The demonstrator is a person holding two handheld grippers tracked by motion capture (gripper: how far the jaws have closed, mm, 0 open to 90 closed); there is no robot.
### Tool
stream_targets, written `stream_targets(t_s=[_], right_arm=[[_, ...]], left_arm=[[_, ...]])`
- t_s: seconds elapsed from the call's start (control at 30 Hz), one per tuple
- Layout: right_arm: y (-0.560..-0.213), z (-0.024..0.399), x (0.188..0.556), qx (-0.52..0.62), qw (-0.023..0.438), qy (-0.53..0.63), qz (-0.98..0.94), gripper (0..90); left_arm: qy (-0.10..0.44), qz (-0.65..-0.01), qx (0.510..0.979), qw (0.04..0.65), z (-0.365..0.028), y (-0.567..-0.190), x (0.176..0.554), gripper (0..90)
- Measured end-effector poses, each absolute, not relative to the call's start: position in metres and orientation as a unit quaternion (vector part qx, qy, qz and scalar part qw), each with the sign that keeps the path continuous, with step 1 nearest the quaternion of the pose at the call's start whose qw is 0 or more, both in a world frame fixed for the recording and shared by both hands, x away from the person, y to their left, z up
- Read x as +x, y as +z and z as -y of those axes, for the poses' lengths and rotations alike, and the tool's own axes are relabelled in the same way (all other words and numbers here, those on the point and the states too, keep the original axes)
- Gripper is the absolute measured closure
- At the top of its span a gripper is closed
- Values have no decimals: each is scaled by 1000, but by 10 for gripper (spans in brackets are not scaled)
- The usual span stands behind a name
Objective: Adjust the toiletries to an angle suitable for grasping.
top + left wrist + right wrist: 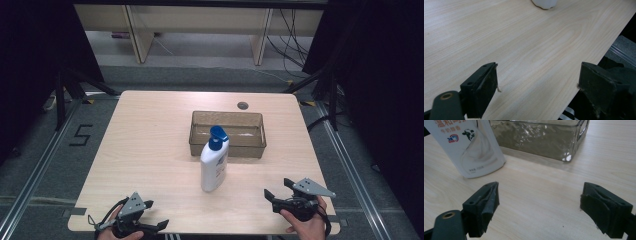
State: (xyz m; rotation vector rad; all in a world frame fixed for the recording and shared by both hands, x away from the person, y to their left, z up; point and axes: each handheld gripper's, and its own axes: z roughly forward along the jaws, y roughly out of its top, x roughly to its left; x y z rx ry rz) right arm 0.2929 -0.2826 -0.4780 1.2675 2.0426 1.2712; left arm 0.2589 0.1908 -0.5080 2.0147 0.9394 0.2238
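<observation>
Left gripper (152,226): one, at the near table edge, nearer and left of the bottle; fingers (482,88) spread wide, holding nothing.
Right gripper (278,192): one, nearer and right of the bottle; fingers (484,205) wide apart, empty.
Bottle (214,162): one, white with blue pump, upright mid-table (145,145).
Bin (227,145): one clear container just behind the bottle.

I see bare light wooden tabletop (145,150) across the left half of the frame, white pump bottle with blue cap (214,160) upright at centre, translucent brown plastic bin (227,132) just behind it, open strip along the right edge.
</observation>
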Motion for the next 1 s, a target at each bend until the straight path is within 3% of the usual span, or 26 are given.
stream_targets(t_s=[0.7, 0.8, 0.83, 1.0], right_arm=[[-466, 274, 290, 459, 191, 491, -715, 154], [-462, 272, 289, 458, 192, 503, -707, 155], [-463, 273, 294, 433, 217, 505, -715, 155], [-456, 265, 292, 423, 197, 519, -717, 155]], left_arm=[[88, -374, 814, 436, -190, -509, 259, 153], [89, -374, 815, 433, -191, -508, 259, 153], [87, -374, 814, 437, -191, -508, 259, 153], [87, -374, 814, 436, -191, -509, 259, 153]])
